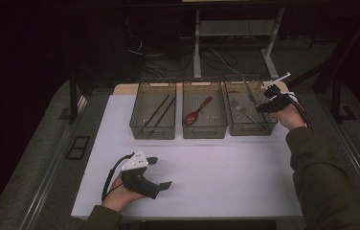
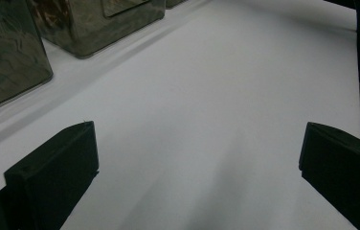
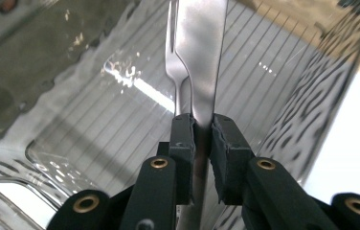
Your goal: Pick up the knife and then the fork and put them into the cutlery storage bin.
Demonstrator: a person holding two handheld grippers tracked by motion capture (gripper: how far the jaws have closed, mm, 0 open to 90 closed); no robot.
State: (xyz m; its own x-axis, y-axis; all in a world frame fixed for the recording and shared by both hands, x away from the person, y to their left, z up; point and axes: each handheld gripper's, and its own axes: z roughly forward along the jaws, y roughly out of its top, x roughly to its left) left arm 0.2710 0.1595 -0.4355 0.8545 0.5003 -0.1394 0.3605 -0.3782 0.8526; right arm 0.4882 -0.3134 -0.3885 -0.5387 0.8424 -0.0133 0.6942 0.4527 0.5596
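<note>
My right gripper [image 1: 263, 106] [image 3: 202, 125] is shut on a steel table knife [image 1: 249, 92] [image 3: 202, 48] and holds it over the right-hand mesh bin [image 1: 252, 129], blade pointing away from the hand. A fork [image 1: 241, 109] [image 3: 174, 72] lies in that bin under the blade. The middle bin [image 1: 205, 130] holds a wooden spoon [image 1: 197, 111], and the left bin [image 1: 152, 129] holds dark chopsticks [image 1: 160, 109]. Low over the white table near its front edge, my left gripper [image 1: 161, 172] [image 2: 197, 163] is open, with nothing between its jaws.
The three bins stand in a row at the back of the white tabletop [image 1: 216, 167]. In the left gripper view, two of the bins [image 2: 5, 62] show at the upper left. Table legs and cables lie on the dark floor behind.
</note>
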